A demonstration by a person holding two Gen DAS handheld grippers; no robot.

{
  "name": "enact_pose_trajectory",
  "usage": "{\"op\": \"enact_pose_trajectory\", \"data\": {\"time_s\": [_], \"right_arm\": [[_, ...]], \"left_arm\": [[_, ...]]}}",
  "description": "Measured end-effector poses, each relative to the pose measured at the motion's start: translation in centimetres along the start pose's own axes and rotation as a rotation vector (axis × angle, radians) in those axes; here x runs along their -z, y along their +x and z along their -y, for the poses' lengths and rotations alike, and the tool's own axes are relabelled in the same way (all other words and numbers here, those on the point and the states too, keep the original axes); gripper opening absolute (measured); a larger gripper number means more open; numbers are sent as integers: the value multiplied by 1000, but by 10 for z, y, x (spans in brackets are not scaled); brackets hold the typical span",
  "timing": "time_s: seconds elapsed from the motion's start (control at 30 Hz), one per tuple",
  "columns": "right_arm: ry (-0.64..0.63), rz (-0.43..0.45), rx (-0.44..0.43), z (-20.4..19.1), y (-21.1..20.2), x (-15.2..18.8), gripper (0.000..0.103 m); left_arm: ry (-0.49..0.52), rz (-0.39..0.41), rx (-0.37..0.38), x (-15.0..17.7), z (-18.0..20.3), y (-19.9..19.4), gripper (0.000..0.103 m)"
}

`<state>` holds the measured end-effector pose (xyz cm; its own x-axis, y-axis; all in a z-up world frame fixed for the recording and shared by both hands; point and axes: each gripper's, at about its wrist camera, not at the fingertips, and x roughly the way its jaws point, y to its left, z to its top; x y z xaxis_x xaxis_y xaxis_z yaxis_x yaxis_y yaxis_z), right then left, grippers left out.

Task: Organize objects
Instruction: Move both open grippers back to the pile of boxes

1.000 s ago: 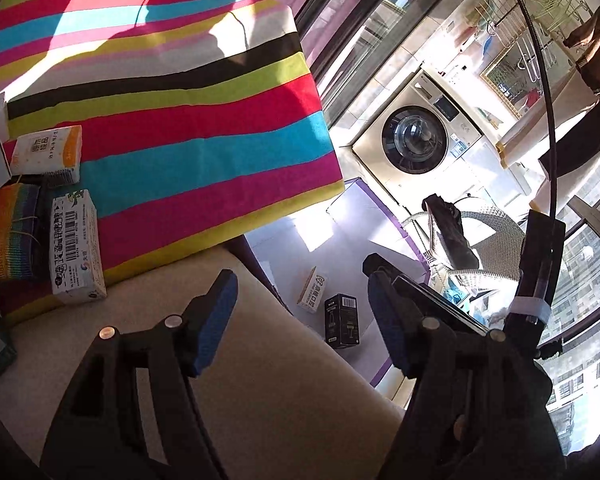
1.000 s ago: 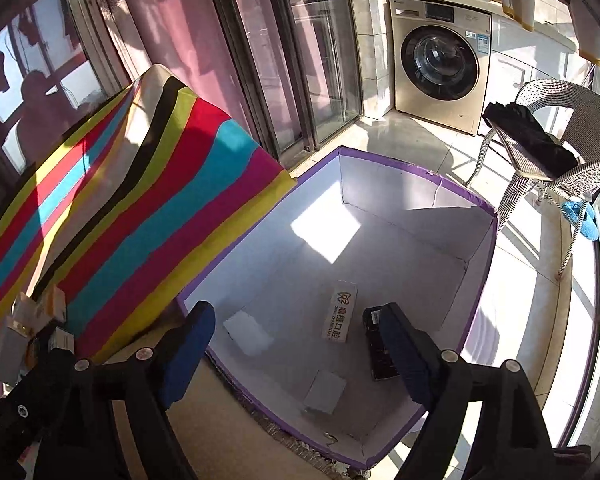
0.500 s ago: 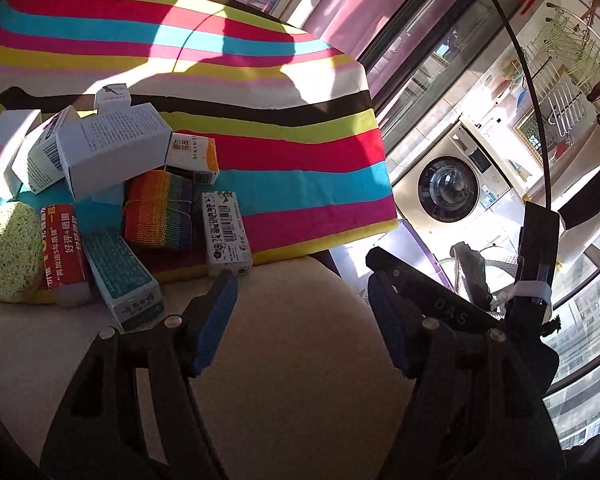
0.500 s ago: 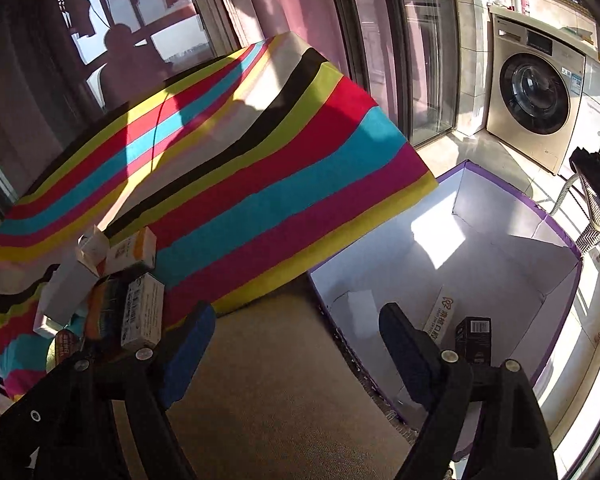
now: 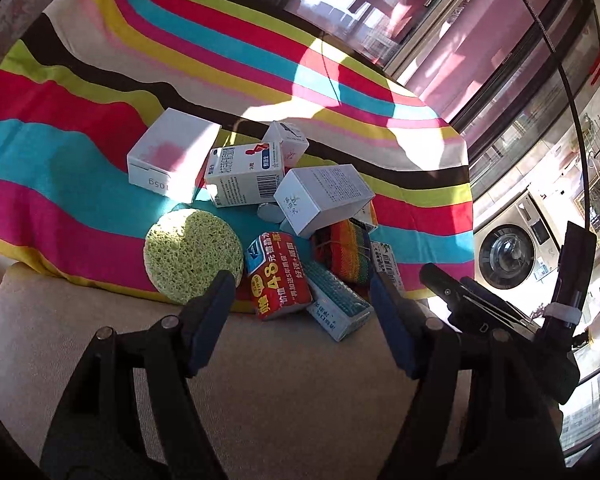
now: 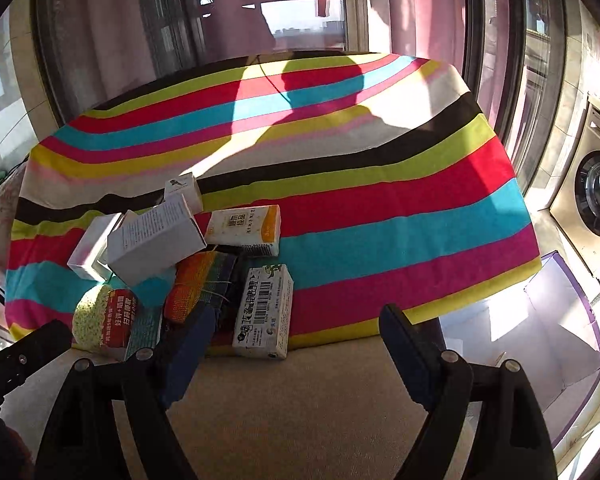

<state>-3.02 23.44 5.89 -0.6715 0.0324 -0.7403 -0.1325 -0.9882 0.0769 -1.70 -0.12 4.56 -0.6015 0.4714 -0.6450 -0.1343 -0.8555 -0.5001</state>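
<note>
L gripper open, empty, over the beige edge. Straight ahead, just past its tips: red pack and teal box, long axes running fwd. R gripper also open, empty; barcode box nearest it, lengthwise between fingers, slightly left. Pile further back on striped cloth. Bin far right.

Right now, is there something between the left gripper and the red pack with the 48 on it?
Nothing visible does. The left gripper is open, and the red pack lies just ahead between its fingers, with the green sponge touching its left side.
</note>
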Motion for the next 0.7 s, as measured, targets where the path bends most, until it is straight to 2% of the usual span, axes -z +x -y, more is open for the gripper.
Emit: {"op": "enact_pose_trajectory", "data": {"time_s": [0.37, 0.7], "right_arm": [[-95, -28, 5, -49, 17, -12, 87], [-133, -59, 12, -72, 31, -16, 87]], "left_arm": [[-24, 6, -29, -11, -27, -2, 76], [-30, -4, -28, -14, -36, -1, 78]]}}
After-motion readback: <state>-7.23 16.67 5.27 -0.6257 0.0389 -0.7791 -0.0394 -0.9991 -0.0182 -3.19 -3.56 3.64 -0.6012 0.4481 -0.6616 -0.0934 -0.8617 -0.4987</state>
